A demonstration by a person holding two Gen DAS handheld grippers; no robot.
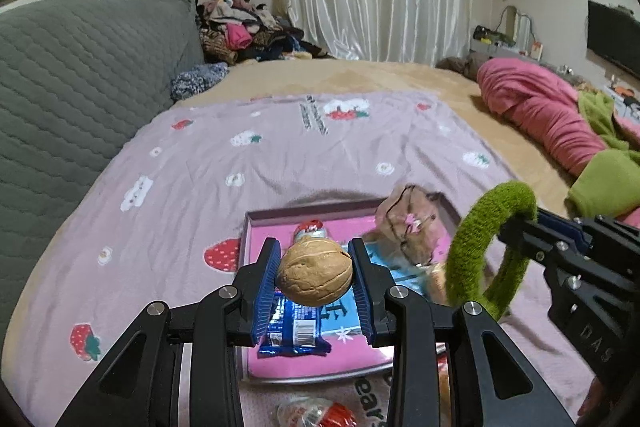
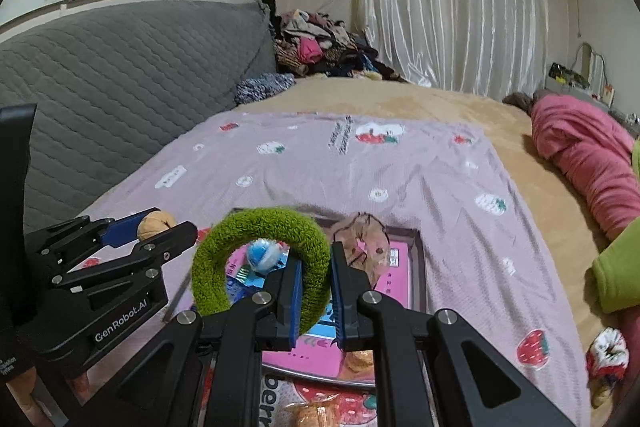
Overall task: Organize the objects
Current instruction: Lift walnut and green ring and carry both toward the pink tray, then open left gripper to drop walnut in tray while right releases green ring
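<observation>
Bedspread below; left hand-held gripper clamps walnut, right clamps green ring.

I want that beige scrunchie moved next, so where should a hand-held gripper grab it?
Pinch the beige scrunchie on its raised ruffled rim, coming from above. It lies crumpled in the tray's far corner against the walls, so a side approach looks blocked.

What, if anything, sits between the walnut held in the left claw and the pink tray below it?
No barrier shows. The left claw holds the tan walnut above the pink rectangular tray. Directly below lie a blue snack wrapper and a light blue card, so it would land on those, not bare tray.
</observation>
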